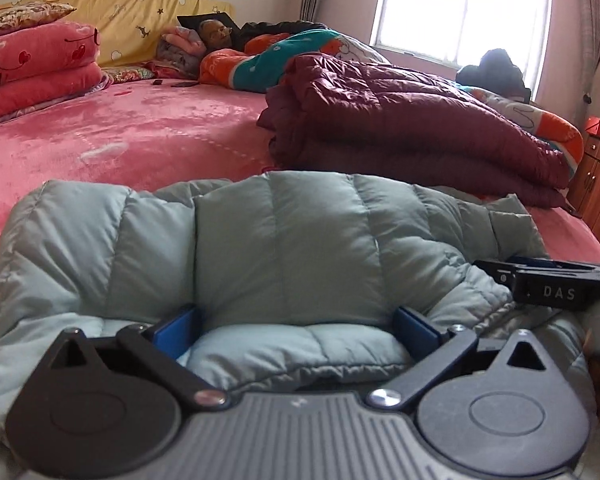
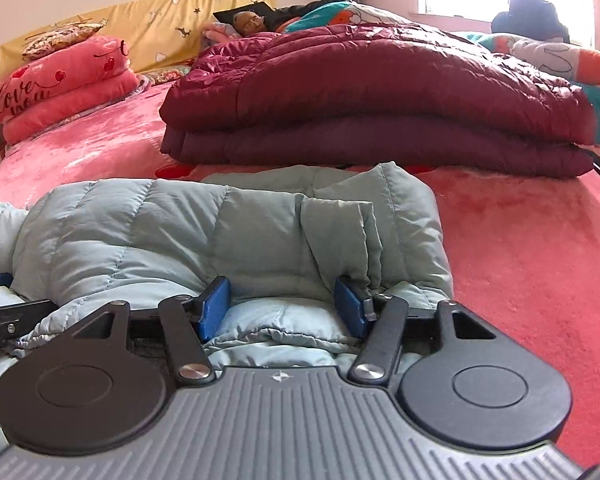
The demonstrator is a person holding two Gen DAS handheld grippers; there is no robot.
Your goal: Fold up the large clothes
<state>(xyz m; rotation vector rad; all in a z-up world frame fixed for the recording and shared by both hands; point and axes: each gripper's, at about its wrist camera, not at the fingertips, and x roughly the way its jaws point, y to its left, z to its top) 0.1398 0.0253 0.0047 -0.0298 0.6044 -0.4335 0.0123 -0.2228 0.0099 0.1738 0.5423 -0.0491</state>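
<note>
A pale green puffer jacket (image 1: 276, 248) lies bunched on the pink bed near its front edge; it also shows in the right wrist view (image 2: 204, 236). My left gripper (image 1: 296, 330) is open, its blue pads wide apart with a padded fold of the jacket bulging between them. My right gripper (image 2: 282, 306) is open too, pads spread around another fold near the jacket's right end. The right gripper's black finger (image 1: 548, 280) shows at the right edge of the left wrist view. The two grippers sit side by side on the jacket.
A folded maroon puffer coat (image 2: 380, 112) lies just behind the jacket. Pink folded blankets (image 2: 64, 88) are stacked at the head of the pink bed (image 2: 520, 260). A person lies under a colourful quilt (image 1: 284, 52) at the back. A wooden cabinet (image 1: 598, 184) stands at right.
</note>
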